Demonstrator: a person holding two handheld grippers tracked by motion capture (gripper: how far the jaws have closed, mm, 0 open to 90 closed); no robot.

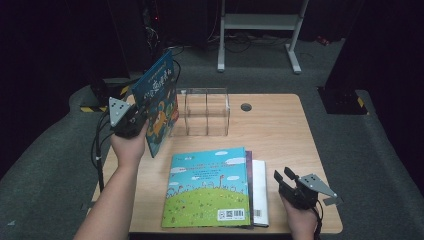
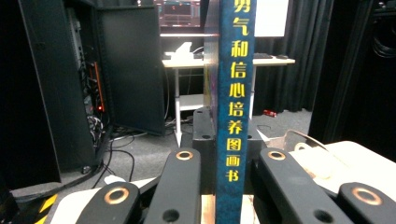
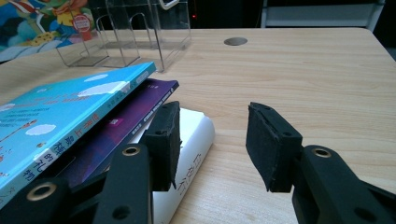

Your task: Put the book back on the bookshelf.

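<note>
Blue book [image 1: 161, 102] is pinched upright by left gripper [image 2: 229, 163], likely bound for clear rack [image 1: 206, 113]. Right gripper [image 3: 212, 140] waits spread, empty, beside stack [image 1: 215, 186].

Table [image 1: 280, 130] evenly lit, surroundings dark (slightly soft focus).

place: we read a lab | evidence: black curtains [image 2: 299, 56], open equipment rack [image 2: 93, 93] with cables left of our left gripper [image 2: 229, 163], desk [image 2: 196, 63] beyond it
</note>
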